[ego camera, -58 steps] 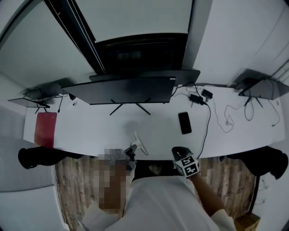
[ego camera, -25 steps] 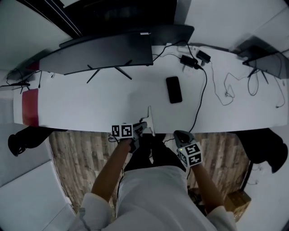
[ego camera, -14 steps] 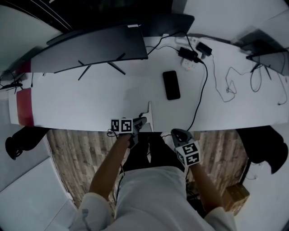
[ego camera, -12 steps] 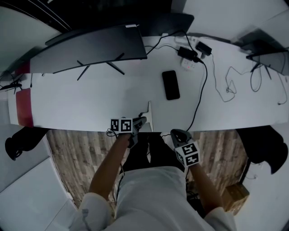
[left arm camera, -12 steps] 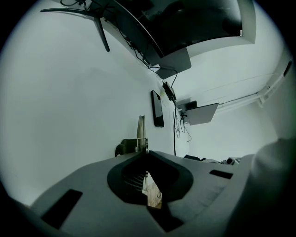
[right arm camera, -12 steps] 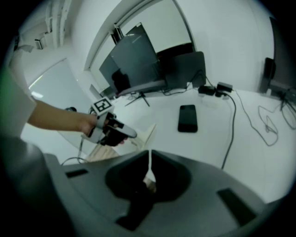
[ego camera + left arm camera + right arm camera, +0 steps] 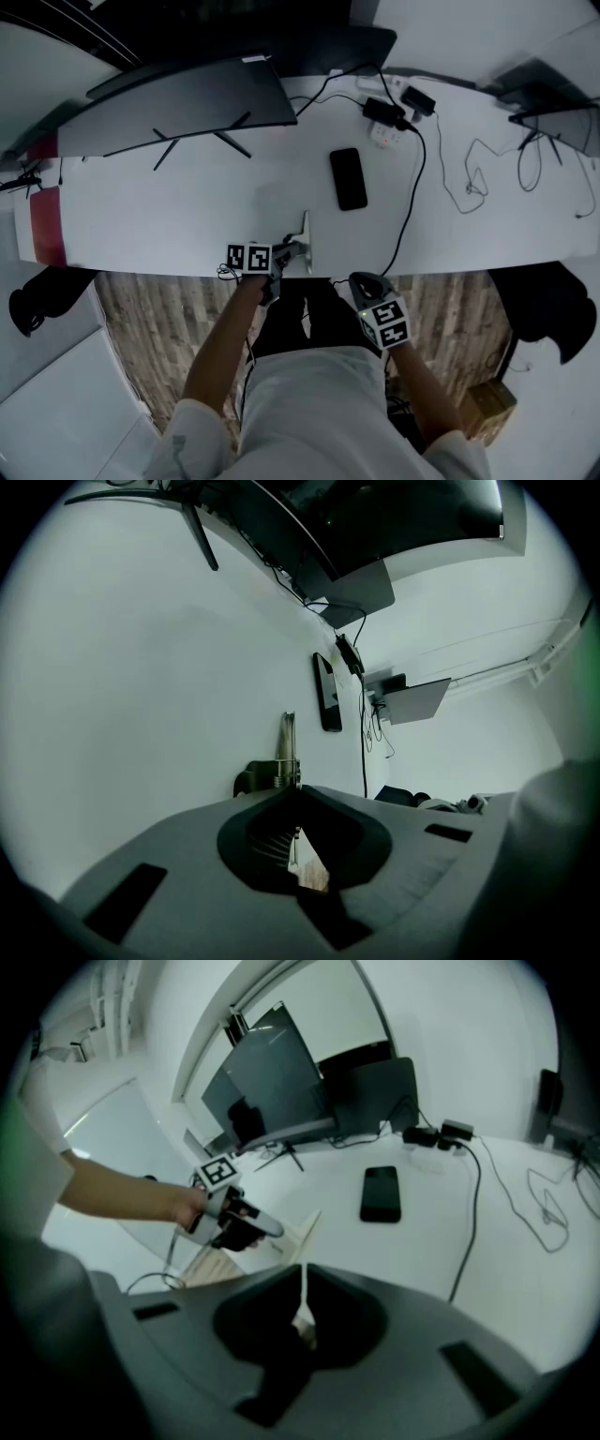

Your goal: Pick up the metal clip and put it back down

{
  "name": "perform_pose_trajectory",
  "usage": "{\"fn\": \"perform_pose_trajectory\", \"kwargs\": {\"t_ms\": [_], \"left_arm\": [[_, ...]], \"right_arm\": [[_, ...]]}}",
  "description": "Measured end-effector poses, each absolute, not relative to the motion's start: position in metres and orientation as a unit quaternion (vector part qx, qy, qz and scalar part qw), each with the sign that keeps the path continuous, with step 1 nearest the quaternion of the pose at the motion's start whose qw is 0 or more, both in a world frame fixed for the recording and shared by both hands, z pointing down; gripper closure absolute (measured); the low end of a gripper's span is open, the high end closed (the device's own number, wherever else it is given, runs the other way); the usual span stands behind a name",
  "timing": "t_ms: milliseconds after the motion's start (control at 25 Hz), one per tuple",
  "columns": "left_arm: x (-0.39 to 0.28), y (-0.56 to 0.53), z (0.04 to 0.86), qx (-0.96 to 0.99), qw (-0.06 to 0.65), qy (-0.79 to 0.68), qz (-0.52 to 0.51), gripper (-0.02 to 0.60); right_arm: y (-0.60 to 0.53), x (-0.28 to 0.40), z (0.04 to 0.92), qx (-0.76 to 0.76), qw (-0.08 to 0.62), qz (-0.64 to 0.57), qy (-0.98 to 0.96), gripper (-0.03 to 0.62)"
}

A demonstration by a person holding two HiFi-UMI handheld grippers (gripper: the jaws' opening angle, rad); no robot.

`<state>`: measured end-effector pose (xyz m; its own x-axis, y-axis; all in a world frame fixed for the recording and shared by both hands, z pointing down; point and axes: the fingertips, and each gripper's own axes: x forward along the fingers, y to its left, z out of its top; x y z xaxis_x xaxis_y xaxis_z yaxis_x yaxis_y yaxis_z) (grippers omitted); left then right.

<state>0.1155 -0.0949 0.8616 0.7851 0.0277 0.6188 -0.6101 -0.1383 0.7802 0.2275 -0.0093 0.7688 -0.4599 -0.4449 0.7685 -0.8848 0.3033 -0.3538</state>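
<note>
The metal clip (image 7: 305,236) is a slim silver bar with a spring at its near end. It sits at the front edge of the white desk (image 7: 187,216). My left gripper (image 7: 289,251) is shut on the clip's near end, and its marker cube is just behind it. In the left gripper view the clip (image 7: 286,747) sticks straight out from the closed left gripper (image 7: 292,787). My right gripper (image 7: 361,278) hangs off the desk's front edge, to the right of the clip. It is shut with nothing in it. The right gripper view shows the clip (image 7: 302,1229) just beyond the right gripper (image 7: 305,1267).
A black phone (image 7: 348,178) lies behind the clip. Farther back are a dark monitor (image 7: 178,94) on thin legs, a power adapter with cables (image 7: 389,117) and a cable (image 7: 412,202) running to the front edge. A red object (image 7: 42,225) sits far left. Below is wood flooring (image 7: 159,309).
My left gripper has come down toward the desk with the clip still in it, so the clip is now low at the front edge. The right gripper has barely moved.
</note>
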Motion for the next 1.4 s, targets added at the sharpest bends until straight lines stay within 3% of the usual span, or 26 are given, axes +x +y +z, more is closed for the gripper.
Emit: {"fn": "perform_pose_trajectory", "kwargs": {"t_ms": [240, 440, 680, 1160, 1400], "left_arm": [[0.114, -0.100, 0.866, 0.705, 0.623, -0.221, 0.256, 0.542], [0.114, -0.102, 0.863, 0.704, 0.624, -0.231, 0.248, 0.435], [0.108, -0.108, 0.850, 0.704, 0.627, -0.248, 0.222, 0.411], [0.075, -0.108, 0.823, 0.727, 0.584, -0.287, 0.221, 0.411], [0.064, -0.091, 0.772, 0.781, 0.478, -0.302, 0.265, 0.436]], "right_arm": [[-0.010, 0.229, 0.770, 0.440, 0.275, 0.397, -0.758, 0.557], [-0.010, 0.229, 0.771, 0.439, 0.274, 0.396, -0.759, 0.559], [-0.013, 0.226, 0.764, 0.435, 0.271, 0.388, -0.766, 0.559], [-0.012, 0.229, 0.747, 0.438, 0.277, 0.362, -0.774, 0.557], [-0.003, 0.222, 0.736, 0.431, 0.280, 0.355, -0.781, 0.557]]}}
